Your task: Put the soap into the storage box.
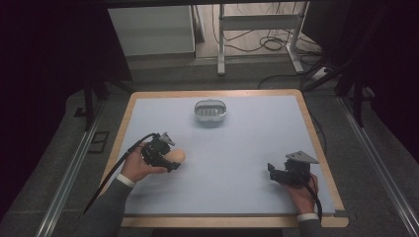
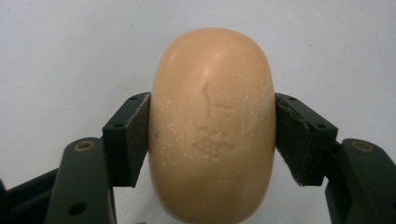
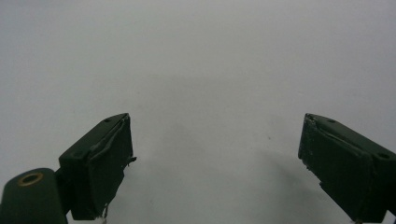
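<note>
High view. A person's two forearms enter from the near edge of a table [image 1: 148,106] covered in pale blue. The left gripper [image 1: 170,160] lies near the left edge, its jaws around a tan oval soap bar [image 1: 178,156] that appears to rest on the surface. The right gripper [image 1: 271,168] sits near the near right corner, well apart from the soap. A small clear dish [image 1: 210,110] with a ribbed insert stands near the far edge, about midway along it; the surface between it and the soap is bare, so nothing obstructs a transfer.

Left gripper view. Both jaw pads touch the soap bar [image 2: 212,126] across its narrower width, one on each flank, the embossed face towards the camera. The left gripper [image 2: 212,135] is thus closed on the bar. The flanks are rounded and smooth, so the bar could probably slip or rotate out of the pads if lifted quickly or held lightly.

Right gripper view. The right gripper [image 3: 215,154] has its jaws spread wide over bare surface, holding nothing.
</note>
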`<state>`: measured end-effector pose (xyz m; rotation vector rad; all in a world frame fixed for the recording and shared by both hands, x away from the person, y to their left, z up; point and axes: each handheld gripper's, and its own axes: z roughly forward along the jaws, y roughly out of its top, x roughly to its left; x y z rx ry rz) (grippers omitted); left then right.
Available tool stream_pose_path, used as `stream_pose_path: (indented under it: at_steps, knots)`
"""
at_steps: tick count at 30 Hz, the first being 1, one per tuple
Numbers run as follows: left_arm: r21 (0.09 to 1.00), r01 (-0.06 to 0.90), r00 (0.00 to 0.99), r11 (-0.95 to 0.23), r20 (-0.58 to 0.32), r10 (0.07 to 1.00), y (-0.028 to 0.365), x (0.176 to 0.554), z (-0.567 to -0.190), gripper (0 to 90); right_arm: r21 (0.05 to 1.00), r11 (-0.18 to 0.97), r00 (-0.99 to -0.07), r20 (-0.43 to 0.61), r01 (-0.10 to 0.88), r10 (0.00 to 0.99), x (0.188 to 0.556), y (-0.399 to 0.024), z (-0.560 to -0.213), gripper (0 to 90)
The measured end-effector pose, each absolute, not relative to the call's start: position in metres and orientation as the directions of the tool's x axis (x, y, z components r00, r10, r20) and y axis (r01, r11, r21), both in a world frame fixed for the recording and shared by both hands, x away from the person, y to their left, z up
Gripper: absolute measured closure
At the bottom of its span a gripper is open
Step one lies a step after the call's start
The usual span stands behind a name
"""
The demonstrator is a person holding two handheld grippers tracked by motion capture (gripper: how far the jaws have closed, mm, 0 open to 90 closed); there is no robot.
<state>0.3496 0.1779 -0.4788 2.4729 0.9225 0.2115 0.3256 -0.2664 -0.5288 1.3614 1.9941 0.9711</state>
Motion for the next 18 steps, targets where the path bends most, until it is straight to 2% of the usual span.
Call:
stream_pose_path:
  at_steps: [18]
  knots:
    - [0.514,0.566,0.756,-0.645,-0.010,0.655,0.169,0.368,-0.464,32.9,0.797,0.228,-0.347,-0.025,0.560,0.937,0.326,-0.267,-0.529,10.0]
